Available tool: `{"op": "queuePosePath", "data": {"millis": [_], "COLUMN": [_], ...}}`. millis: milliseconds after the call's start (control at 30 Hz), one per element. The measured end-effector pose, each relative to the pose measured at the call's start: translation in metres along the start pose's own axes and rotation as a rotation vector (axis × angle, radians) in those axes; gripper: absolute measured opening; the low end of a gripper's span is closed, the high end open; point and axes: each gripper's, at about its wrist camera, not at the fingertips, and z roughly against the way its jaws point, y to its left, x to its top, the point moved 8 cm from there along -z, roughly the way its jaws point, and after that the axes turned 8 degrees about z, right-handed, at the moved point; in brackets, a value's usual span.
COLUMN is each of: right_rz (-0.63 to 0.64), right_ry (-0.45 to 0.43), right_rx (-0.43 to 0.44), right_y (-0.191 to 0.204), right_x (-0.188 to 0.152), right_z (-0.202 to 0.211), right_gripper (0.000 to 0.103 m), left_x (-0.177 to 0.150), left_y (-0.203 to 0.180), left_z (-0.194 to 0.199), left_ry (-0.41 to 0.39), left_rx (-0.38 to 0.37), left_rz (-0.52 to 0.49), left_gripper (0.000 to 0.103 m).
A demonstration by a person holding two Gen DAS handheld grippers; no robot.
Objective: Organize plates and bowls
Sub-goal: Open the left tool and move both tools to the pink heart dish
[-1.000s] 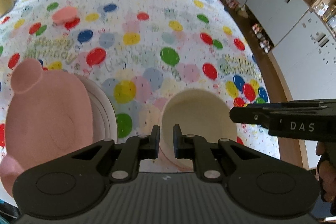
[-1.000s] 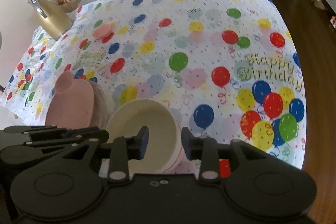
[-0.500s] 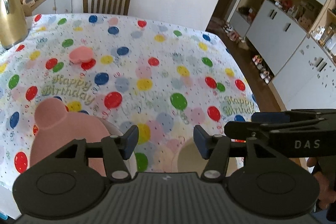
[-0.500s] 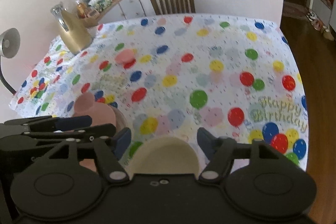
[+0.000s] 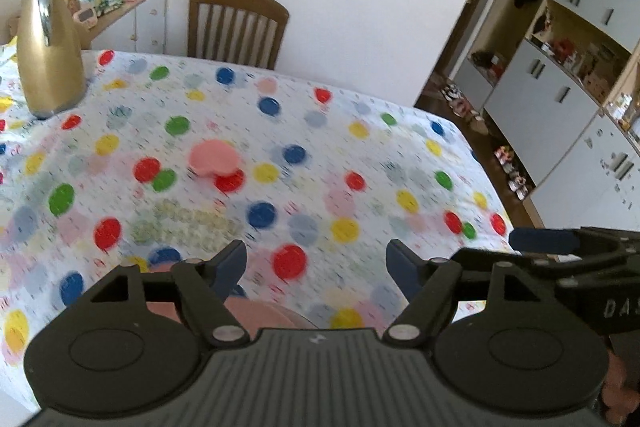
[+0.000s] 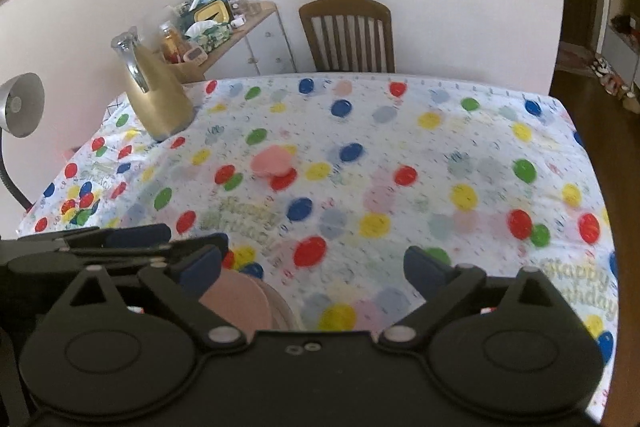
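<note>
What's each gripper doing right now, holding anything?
Left gripper: jaws opening, nothing between them, only tablecloth beyond.
Right gripper: jaws opening wide, holding nothing.

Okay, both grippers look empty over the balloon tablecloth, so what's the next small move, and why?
Probably reach the left gripper forward toward the small pink dish lying alone mid-table. Both it and the right gripper are opening with nothing between their fingers, and the large pink plate already sits at the near edge, so that dish looks like the one piece left apart.

Bright, even light, no hard shadows; tablecloth (image 5: pixel 320 155) motion-blurred in both views, fisheye bend w/ dark corners.
</note>
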Motion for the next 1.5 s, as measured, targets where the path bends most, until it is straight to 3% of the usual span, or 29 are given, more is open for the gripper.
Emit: {"op": "queuePosePath", "data": {"millis": [433, 667, 867, 1267, 1467, 1500], "right_rz": [-0.095, -0.187, -0.229, -0.275, -0.277, -0.279], "right_ry": [0.067, 0.141, 0.154, 0.234, 0.250, 0.254], "right_rx": [0.048, 0.020, -0.014, 0.011, 0.015, 0.018], "right_y": [0.032, 0.022, 0.005, -0.006, -0.003, -0.002], "right_x": [0.039, 0.048, 0.061, 0.077, 0.082, 0.083], "right_z": [-0.079, -0.129, -0.166, -0.239, -0.269, -0.274], "right_gripper": [0.098, 0.097, 0.093, 0.081, 0.066, 0.061], "left_x": [0.065, 0.084, 0.096, 0.112, 0.111, 0.111], "left_y": [0.082, 0.118, 0.142, 0.172, 0.174, 0.174], "left_z": [-0.048, -0.088, -0.124, -0.186, -0.208, -0.210], "left_ry": [0.000, 0.054, 0.092, 0.147, 0.164, 0.165], "left_rx": [0.033, 0.054, 0.075, 0.088, 0.067, 0.061], "left_rz": [0.033, 0.061, 0.097, 0.203, 0.215, 0.213], "left_gripper": [0.077, 0.077, 0.077, 0.076, 0.075, 0.070]}}
